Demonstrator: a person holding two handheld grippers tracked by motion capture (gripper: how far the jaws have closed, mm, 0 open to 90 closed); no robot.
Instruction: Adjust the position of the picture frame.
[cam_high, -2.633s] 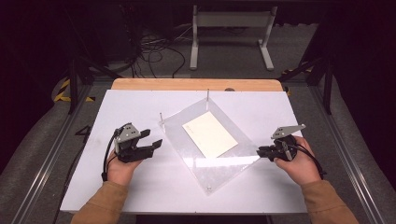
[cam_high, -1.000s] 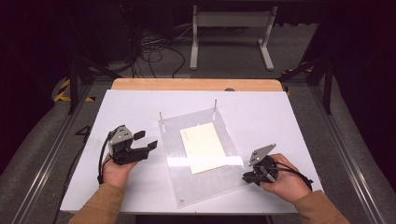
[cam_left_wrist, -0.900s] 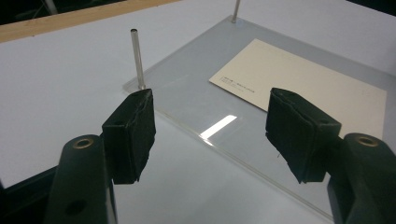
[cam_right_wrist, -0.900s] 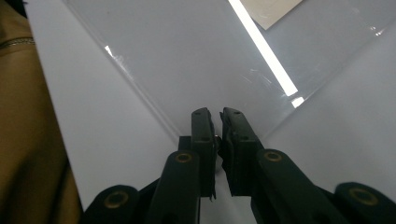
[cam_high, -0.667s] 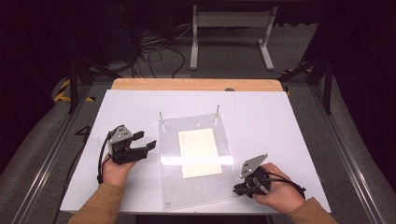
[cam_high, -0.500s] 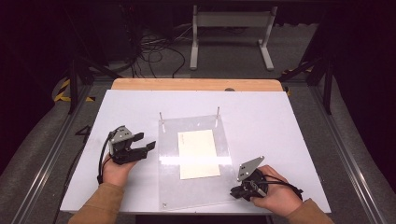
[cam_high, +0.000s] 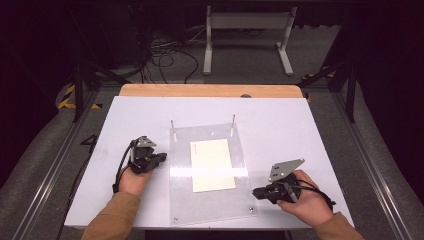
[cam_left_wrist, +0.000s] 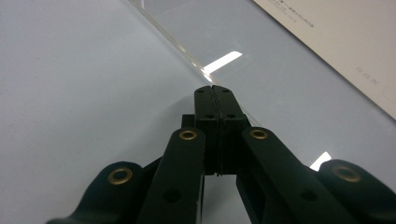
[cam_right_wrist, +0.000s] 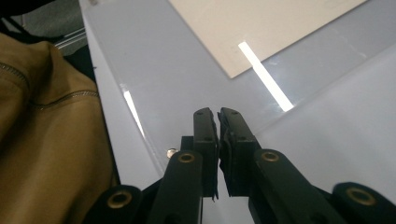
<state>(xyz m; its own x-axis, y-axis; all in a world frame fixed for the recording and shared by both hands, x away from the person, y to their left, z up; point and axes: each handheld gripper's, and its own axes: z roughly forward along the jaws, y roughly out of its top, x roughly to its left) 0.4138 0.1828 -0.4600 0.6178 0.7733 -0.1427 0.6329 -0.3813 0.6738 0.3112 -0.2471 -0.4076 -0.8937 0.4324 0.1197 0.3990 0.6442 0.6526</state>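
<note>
High view first: a clear, rectangular acrylic sheet (cam_high: 210, 175) lies flat in the middle of the white table (cam_high: 300, 125), with a cream paper sheet (cam_high: 212, 165) lying within its outline. At its left edge sits the left gripper (cam_high: 159, 159); its jaws have just been closing and now meet with nothing between them, tips right at the sheet's rim. Near the sheet's near right corner, the right gripper (cam_high: 256, 192) has its jaws pinched together at that edge; a grip on it I cannot tell.
</note>
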